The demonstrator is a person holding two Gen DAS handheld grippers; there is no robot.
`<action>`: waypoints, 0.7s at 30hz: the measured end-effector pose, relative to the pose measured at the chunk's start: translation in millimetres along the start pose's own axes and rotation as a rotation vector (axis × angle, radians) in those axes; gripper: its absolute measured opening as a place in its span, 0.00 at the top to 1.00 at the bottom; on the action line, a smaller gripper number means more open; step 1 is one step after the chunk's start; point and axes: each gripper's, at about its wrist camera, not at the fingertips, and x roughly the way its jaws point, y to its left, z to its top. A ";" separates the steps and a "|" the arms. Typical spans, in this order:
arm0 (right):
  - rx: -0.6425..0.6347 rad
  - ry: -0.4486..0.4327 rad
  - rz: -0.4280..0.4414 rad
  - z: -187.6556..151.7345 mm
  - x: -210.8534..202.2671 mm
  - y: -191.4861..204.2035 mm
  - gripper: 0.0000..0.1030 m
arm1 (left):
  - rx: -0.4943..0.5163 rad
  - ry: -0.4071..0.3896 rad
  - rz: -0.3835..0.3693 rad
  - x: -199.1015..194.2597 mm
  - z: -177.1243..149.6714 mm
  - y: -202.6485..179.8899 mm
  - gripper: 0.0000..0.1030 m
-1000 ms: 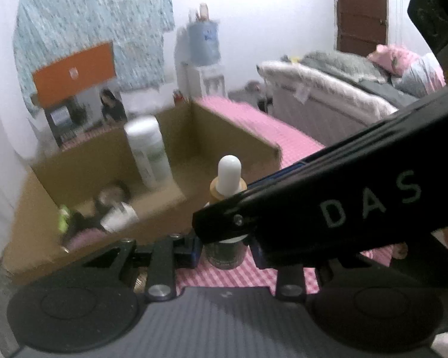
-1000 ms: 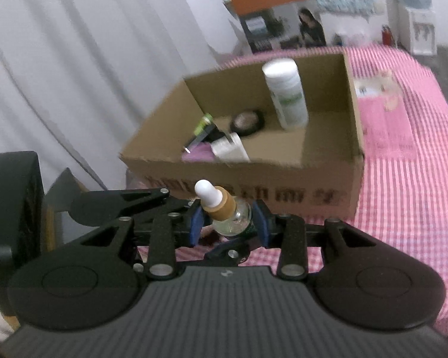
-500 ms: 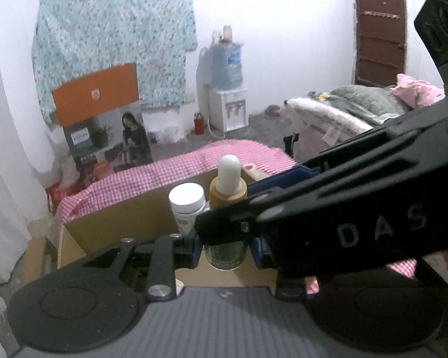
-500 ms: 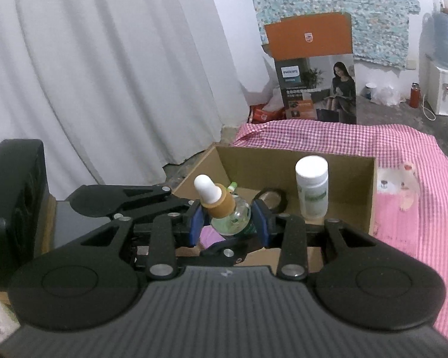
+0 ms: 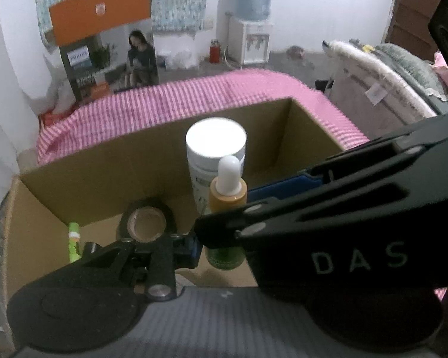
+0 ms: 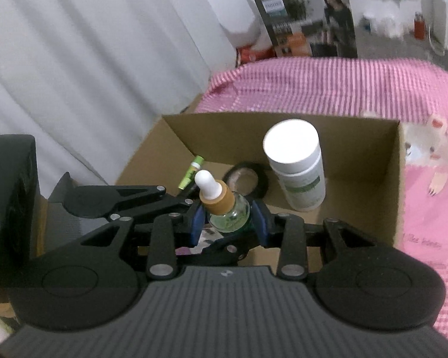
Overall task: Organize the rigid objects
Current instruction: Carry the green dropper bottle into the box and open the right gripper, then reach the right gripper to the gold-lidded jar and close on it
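3 items lie in the box (image 6: 394, 179): jar (image 6: 295, 164), tape (image 6: 245, 179), tube (image 6: 191, 171). Right gripper (image 6: 229, 219) clamps the dropper (image 6: 221, 201) above it, unreleased; left gripper (image 5: 221, 247) state indeterminable.

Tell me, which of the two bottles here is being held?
The small green dropper bottle with the white bulb: the right gripper clamps it above the cardboard box. The taller white-capped bottle stands free inside.

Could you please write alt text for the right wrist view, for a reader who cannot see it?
The right gripper grips a green glass dropper bottle above an open cardboard box on a pink checked cloth. Inside the box stand a white bottle, a tape roll and a green tube.
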 end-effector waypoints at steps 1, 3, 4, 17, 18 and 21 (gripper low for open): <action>0.007 0.011 0.003 1.1 5.4 -3.0 0.67 | -0.005 0.012 -0.003 3.3 0.4 2.2 0.68; 0.014 0.026 0.006 3.8 14.1 -7.1 0.67 | -0.018 0.031 -0.012 7.6 0.5 6.4 0.68; 0.017 0.033 0.007 4.4 17.8 -8.6 0.67 | -0.022 0.041 -0.014 9.7 1.0 6.5 0.68; 0.034 0.037 0.002 2.6 28.2 -15.1 0.66 | -0.017 0.024 -0.021 8.9 1.9 5.9 0.60; 0.033 0.032 0.004 1.7 25.8 -14.3 0.66 | -0.014 0.013 -0.019 5.8 1.3 5.3 0.55; 0.031 0.002 -0.002 -0.1 14.5 -11.2 0.59 | -0.005 -0.019 -0.011 -5.0 0.9 3.3 0.47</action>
